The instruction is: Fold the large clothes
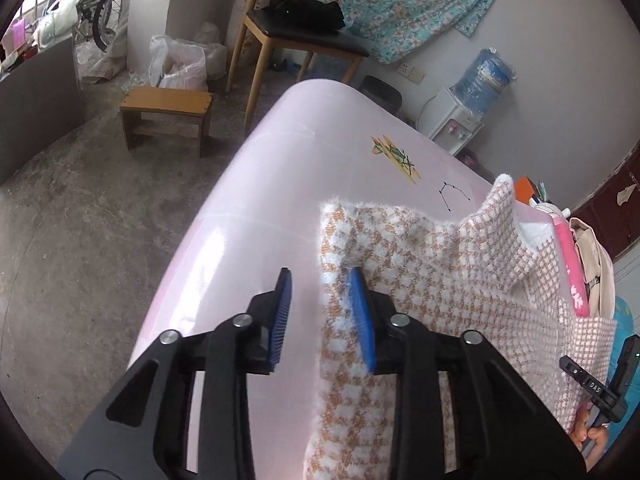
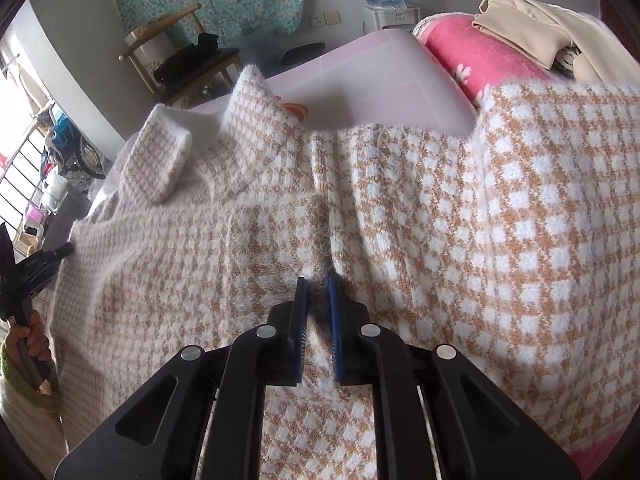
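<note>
A fluffy white-and-tan checked sweater (image 1: 440,300) lies spread on the pink table (image 1: 260,200). Its left edge runs under my left gripper (image 1: 320,271), which stands open. One blue pad (image 1: 280,320) is over bare table and the other rests on the knit, with nothing pinched. In the right wrist view the sweater (image 2: 500,220) fills the frame, with a folded cuff (image 2: 156,160) at the far left. My right gripper (image 2: 316,279) is shut on a raised fuzzy fold near the sweater's middle. A hand (image 2: 32,340) holds the left gripper's handle at the left edge.
A pink folded cloth (image 2: 480,60) and a beige garment (image 2: 540,12) lie on the table beyond the sweater. Past the table stand a wooden chair (image 1: 304,36), a low stool (image 1: 166,110), a plastic bag (image 1: 180,60) and a water dispenser (image 1: 480,80). Concrete floor lies left.
</note>
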`<action>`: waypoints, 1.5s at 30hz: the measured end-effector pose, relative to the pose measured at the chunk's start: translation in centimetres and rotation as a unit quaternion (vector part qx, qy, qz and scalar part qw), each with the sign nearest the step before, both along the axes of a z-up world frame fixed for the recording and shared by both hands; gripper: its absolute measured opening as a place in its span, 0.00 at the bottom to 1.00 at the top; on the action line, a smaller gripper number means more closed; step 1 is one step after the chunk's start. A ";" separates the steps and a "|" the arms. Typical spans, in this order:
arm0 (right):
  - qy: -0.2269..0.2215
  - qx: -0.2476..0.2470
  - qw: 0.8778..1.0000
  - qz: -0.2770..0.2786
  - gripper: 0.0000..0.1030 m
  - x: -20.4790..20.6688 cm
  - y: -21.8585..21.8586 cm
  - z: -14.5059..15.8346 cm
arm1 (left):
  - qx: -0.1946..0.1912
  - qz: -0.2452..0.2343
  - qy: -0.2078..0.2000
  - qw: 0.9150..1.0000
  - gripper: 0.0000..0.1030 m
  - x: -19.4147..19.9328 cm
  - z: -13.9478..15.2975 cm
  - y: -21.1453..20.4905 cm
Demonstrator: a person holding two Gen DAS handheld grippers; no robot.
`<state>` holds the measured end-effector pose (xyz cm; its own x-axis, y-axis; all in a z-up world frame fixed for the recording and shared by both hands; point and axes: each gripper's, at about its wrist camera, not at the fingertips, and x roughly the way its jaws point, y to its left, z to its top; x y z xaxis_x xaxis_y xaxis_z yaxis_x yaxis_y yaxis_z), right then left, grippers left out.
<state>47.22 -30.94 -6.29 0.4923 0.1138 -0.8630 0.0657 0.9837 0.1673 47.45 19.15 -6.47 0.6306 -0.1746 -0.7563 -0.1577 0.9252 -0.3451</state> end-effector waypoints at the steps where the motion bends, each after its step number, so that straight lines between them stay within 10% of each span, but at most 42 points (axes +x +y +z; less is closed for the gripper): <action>1: -0.008 -0.014 1.000 0.000 0.18 -0.4 0.1 0.7 | 0.008 -0.001 -0.013 1.000 0.34 -0.8 0.8 0.0; 5: -0.048 -0.038 0.997 0.037 0.46 -1.6 1.9 3.2 | 0.034 -0.064 -0.049 0.996 0.45 -3.8 3.7 -2.8; 10: -0.032 -0.050 0.993 0.106 0.52 -0.4 6.6 1.5 | 0.062 -0.163 -0.001 0.985 0.55 -5.7 1.7 -9.7; 27: 0.004 -0.084 0.984 0.156 0.59 4.1 14.9 -1.1 | 0.104 -0.150 0.009 0.983 0.72 -6.5 -1.4 -12.1; 45: -0.015 -0.096 0.992 0.086 0.71 -4.3 8.6 0.4 | 0.108 -0.137 0.014 0.985 0.78 -6.9 -1.3 -10.2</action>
<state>42.96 -22.31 -5.89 0.5060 0.0338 -0.8619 -0.1075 0.9939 -0.0241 40.60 8.92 -7.74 0.5605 -0.1683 -0.8109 0.1010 0.9857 -0.1347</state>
